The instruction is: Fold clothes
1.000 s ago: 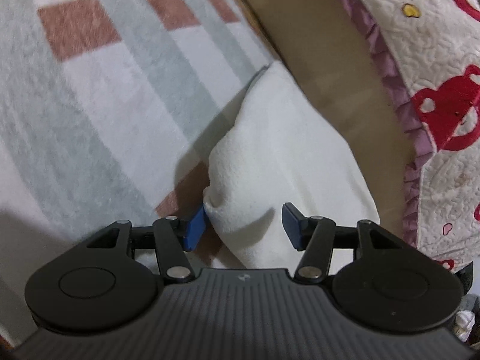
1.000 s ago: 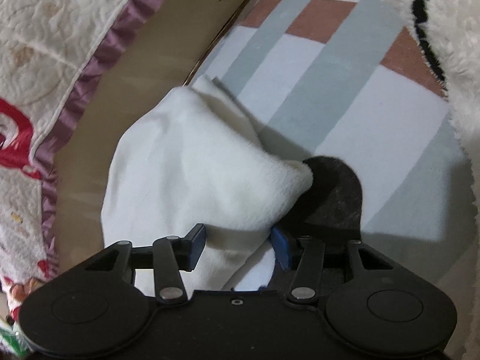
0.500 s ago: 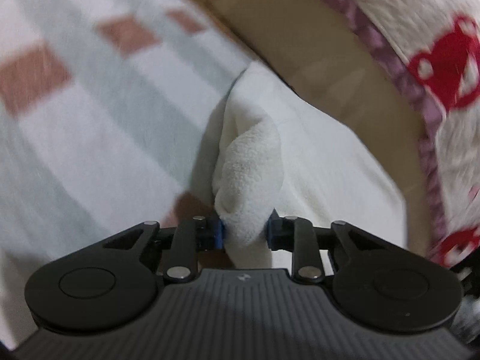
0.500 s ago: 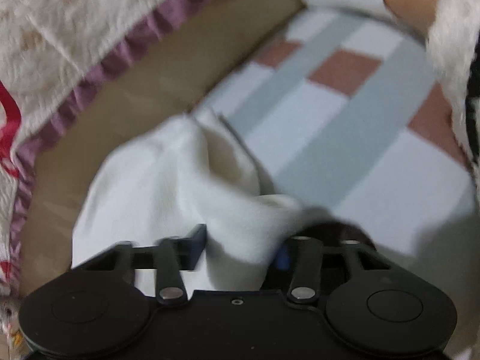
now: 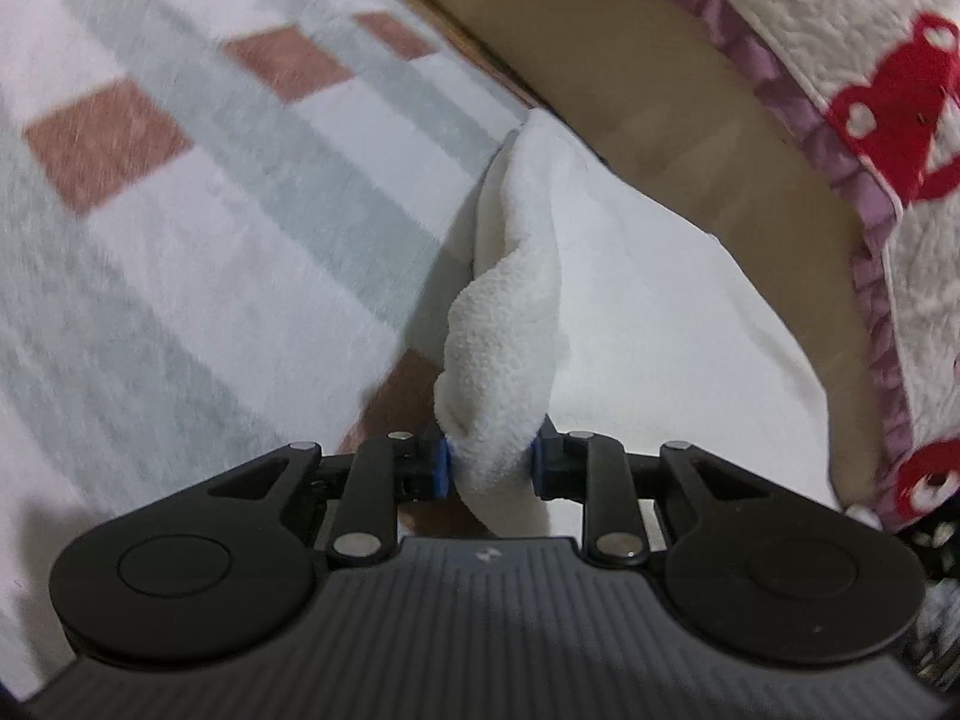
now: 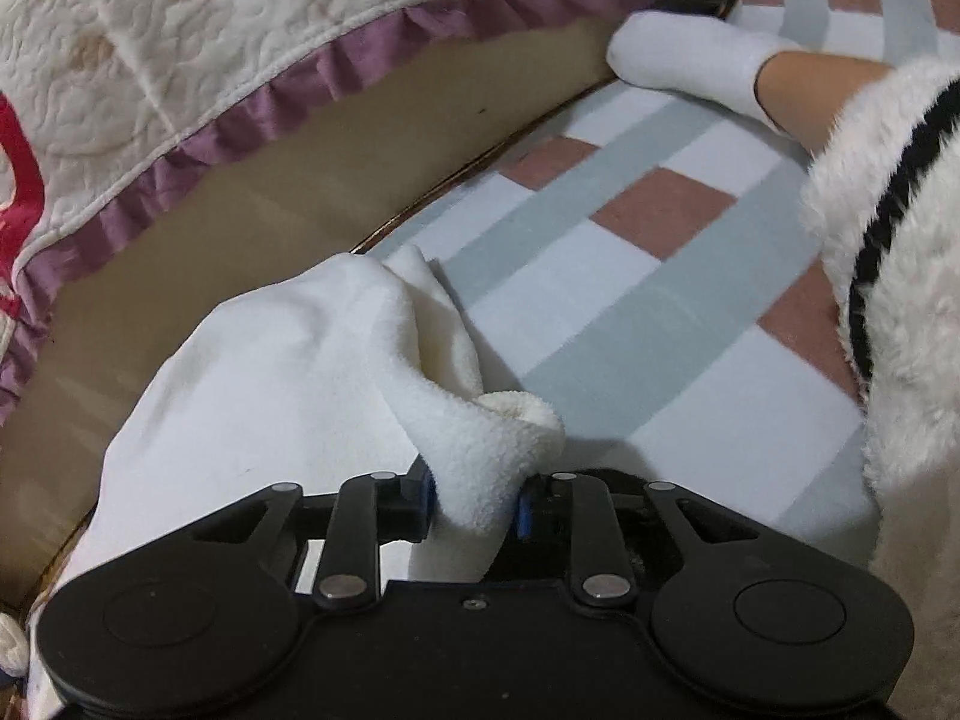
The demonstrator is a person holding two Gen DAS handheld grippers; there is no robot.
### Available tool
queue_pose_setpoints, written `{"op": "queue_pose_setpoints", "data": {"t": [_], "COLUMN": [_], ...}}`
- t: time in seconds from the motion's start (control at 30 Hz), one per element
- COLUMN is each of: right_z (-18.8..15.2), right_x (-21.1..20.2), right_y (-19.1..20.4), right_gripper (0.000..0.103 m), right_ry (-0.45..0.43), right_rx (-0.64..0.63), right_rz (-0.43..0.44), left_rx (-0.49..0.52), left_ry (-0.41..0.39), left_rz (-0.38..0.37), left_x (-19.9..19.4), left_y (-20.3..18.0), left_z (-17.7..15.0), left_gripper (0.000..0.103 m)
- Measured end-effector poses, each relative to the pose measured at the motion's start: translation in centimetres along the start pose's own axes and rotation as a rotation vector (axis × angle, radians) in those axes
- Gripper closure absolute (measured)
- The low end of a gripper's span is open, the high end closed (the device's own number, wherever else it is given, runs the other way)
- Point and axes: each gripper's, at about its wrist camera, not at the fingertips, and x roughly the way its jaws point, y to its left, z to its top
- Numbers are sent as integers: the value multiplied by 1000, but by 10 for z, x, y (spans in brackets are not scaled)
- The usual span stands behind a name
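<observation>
A white fleece garment [image 5: 648, 324] lies at the edge of a checked blanket [image 5: 198, 228], partly over a tan floor strip. My left gripper [image 5: 489, 468] is shut on a bunched corner of the garment and lifts it off the blanket. In the right wrist view the same garment [image 6: 288, 372] spreads to the left, and my right gripper [image 6: 474, 501] is shut on another bunched corner of it, also raised a little.
A quilted cover with red prints and a purple ruffle [image 5: 864, 138] borders the tan floor strip [image 6: 252, 198]. A person's foot in a white sock [image 6: 690, 54] rests on the checked blanket [image 6: 630, 276], and a fluffy white sleeve with a black stripe [image 6: 888, 228] fills the right edge.
Both grippers have closed on corners of the white garment and lifted them. The views have pulled back, so more blanket and the socked foot show.
</observation>
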Motion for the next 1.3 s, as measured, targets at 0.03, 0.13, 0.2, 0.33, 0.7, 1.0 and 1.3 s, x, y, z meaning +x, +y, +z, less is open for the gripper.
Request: {"op": "queue_pose_setpoints", "data": {"t": [0.03,0.13,0.2,0.33,0.7,1.0,1.3], "right_z": [-2,-12,-14,-6,7,9,13], "right_x": [3,16,22,34,-49,-51,-80], "right_y": [-6,-37,-42,-17,-23,-15,6], "right_gripper": [62,42,41,75,79,79,61], "right_ry": [6,26,22,2,92,86,-54], "right_rx": [48,315,363,192,9,-81,-213], "right_rz": [25,189,233,223,173,127,58], "left_rx": [-23,-82,-80,-10,81,232,431], "left_ry": [4,3,-6,-40,-13,-18,-190], "left_rz": [-8,-33,-48,-48,-39,188,188], "left_x": [2,8,12,15,-71,-68,-88], "left_y": [3,9,9,1,-11,-20,-65], "left_z": [1,2,4,11,17,-13,-30], "left_gripper": [78,72,64,76,88,80,57]}}
